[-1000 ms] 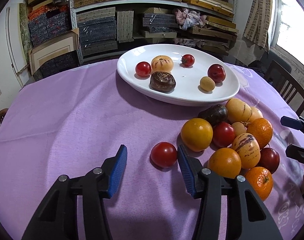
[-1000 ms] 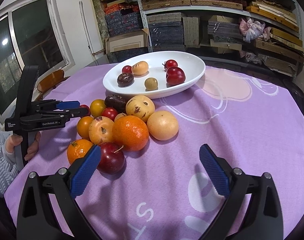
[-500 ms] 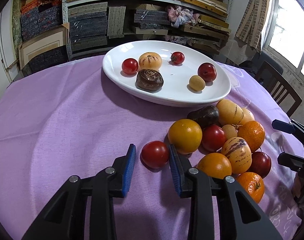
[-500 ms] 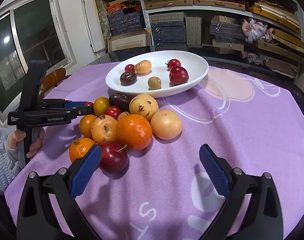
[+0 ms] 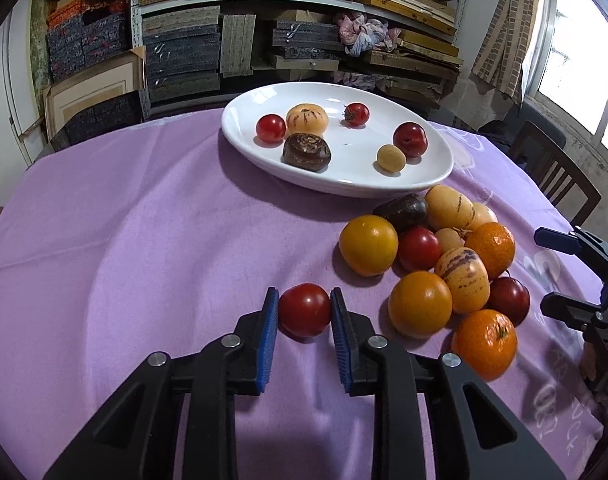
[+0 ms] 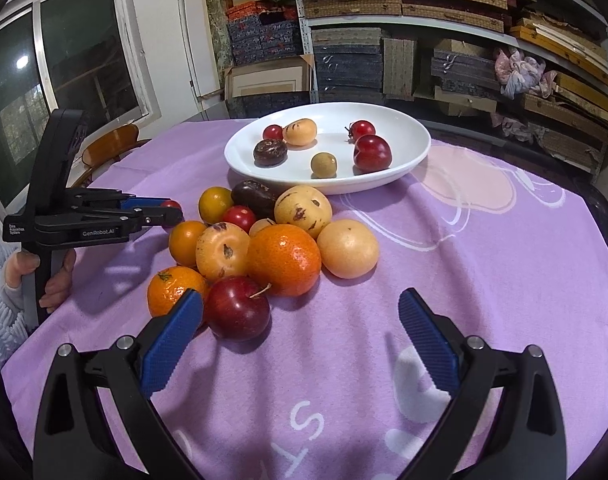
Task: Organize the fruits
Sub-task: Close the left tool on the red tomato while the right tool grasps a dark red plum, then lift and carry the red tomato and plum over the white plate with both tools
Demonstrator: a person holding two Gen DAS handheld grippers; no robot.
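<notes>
While bare purple cloth (image 5: 143, 240) fills the frame's left, left tongs (image 5: 304, 312) pinch a smooth round tomato (image 5: 304, 310); right tongs (image 6: 299, 320) gape empty.

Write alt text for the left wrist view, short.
The left gripper is shut on a red tomato resting on a purple tablecloth. To its right lies a pile of oranges, tomatoes and striped yellow fruits; behind, a white plate holds six small fruits. Cluttered shelves fill the background.
</notes>
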